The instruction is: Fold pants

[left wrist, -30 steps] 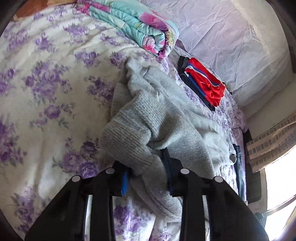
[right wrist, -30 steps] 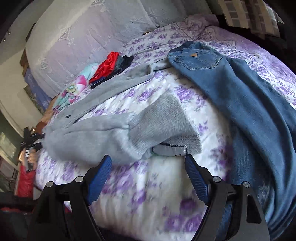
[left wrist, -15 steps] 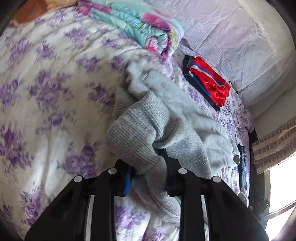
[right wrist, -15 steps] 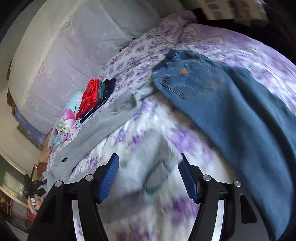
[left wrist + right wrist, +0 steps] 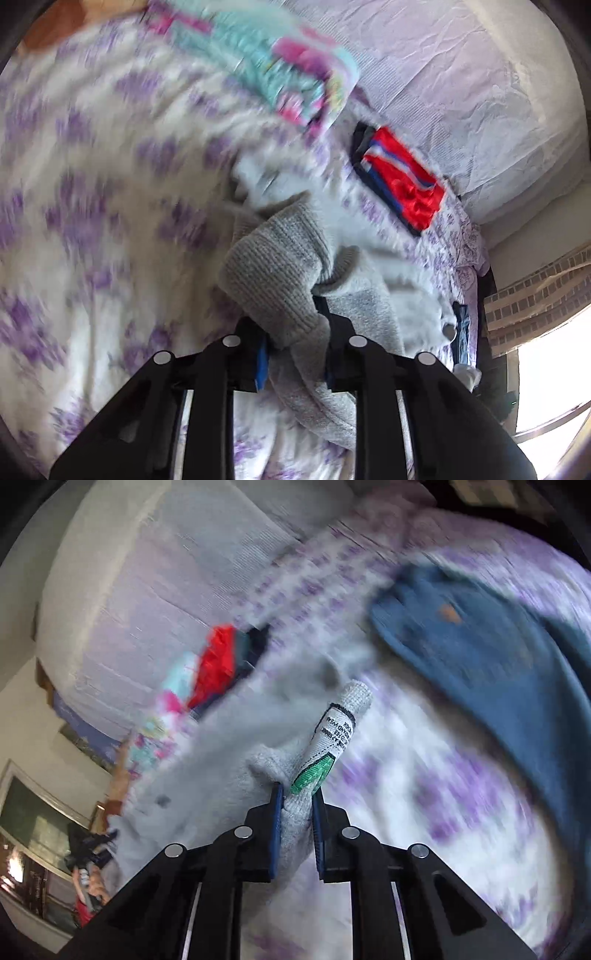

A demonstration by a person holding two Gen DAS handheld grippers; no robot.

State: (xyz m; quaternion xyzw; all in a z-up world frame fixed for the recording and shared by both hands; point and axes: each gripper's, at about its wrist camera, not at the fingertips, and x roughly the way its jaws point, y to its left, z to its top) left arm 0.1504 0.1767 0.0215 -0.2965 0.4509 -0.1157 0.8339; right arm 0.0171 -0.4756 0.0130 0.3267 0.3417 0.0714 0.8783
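A grey knit garment (image 5: 273,266) lies bunched on the purple-flowered bedsheet (image 5: 92,221). My left gripper (image 5: 295,343) is closing, its pads pressing on the garment's ribbed end, which is lifted off the sheet. In the right wrist view my right gripper (image 5: 297,805) is closing too. It pinches another edge of the grey garment (image 5: 221,775), where a white label (image 5: 334,731) with a green mark sticks up above the pads. Blue jeans (image 5: 480,657) lie spread on the bed to the right, untouched. Both views are blurred by motion.
A folded red and dark stack (image 5: 402,184) sits near the padded headboard (image 5: 443,74), beside a rolled floral quilt (image 5: 273,70). A bright window (image 5: 546,387) and patterned curtain (image 5: 535,288) are at the right. Room furniture shows at the right wrist view's lower left.
My right gripper swung left to the grey garment's labelled edge and closed from wide open onto it. My left gripper tightened on the ribbed end and rose, lifting it.
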